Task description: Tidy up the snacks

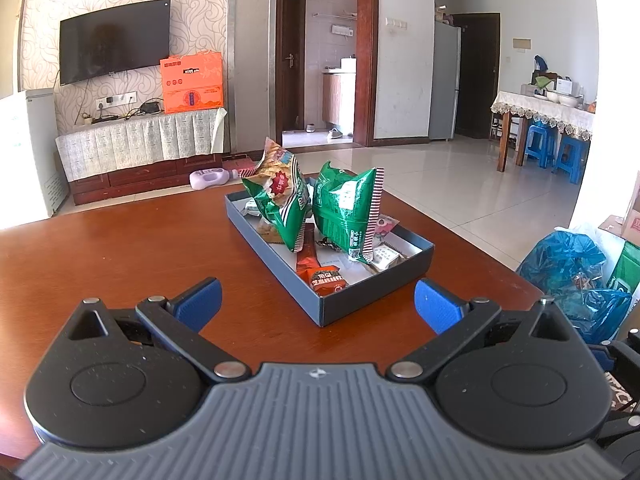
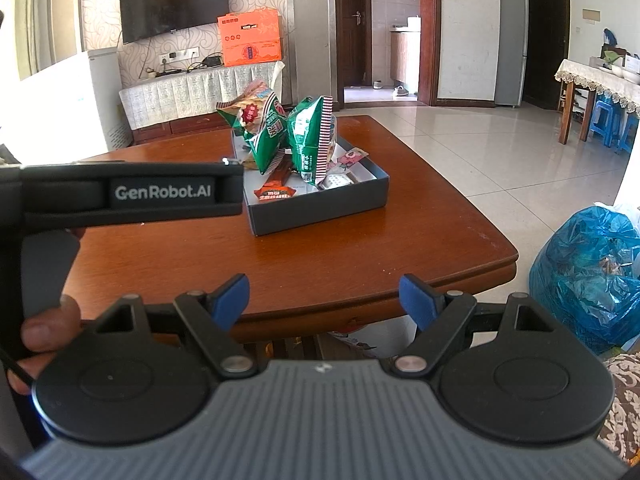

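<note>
**Snacks in tray, both grippers empty — end or pause of sorting**

Left wrist view: left gripper (image 1: 318, 303) spread wide, blue pads (image 1: 198, 302) well apart, nothing between them. Hovering low over wooden table (image 1: 120, 248), just short of near corner of blue tray (image 1: 376, 294). In tray: two green chip bags (image 1: 280, 196) (image 1: 348, 208) standing upright, leaning toward each other; orange-brown snack bar (image 1: 320, 272) lying at near end; small white packet (image 1: 386, 256) and pink-white packet (image 1: 384, 226) on right side; more small wrappers half hidden behind bags, type unclear. No loose snacks visible on table surface.

Right wrist view: right gripper (image 2: 324, 300) also wide open, empty, held back past near table edge, well apart from tray (image 2: 320, 210). Left tool body, lettered "GenRobot.AI" (image 2: 162, 192), crossing frame at left, person's fingers (image 2: 48, 328) on its grip. Same bags (image 2: 264, 132) (image 2: 310, 140) upright in tray, bar (image 2: 276, 192) at front. Blue plastic bag (image 2: 588, 272) on floor beside table.

Step judged: collection into tray looks done or nearly so. Next move, if any: tidy upright bags — calls for light pinch on crinkly top seam, slow lowering to avoid tipping or crushing chips.
</note>
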{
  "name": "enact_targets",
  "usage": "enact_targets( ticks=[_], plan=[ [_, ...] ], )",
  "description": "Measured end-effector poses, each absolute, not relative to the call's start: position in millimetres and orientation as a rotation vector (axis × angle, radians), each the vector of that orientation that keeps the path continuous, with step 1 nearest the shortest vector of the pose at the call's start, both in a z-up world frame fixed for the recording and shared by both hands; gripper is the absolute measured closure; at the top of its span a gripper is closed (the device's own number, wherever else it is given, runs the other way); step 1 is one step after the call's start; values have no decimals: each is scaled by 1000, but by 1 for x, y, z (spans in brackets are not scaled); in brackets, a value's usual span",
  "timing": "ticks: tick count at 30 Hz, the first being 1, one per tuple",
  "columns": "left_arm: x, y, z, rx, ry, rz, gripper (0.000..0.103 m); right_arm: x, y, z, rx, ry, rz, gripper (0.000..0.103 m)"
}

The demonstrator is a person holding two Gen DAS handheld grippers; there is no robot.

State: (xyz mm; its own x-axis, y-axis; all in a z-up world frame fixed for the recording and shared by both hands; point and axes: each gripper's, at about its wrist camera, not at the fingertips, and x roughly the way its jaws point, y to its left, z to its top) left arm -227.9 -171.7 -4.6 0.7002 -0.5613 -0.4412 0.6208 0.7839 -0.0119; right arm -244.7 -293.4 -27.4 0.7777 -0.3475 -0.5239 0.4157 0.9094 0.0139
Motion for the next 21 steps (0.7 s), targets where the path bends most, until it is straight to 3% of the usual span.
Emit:
enact_targets(
  ticks=[21],
  plan=[
    [-228, -171, -5, 143, 443, -660, 0, -245, -293, -28, 127, 544, -409, 19]
  ],
)
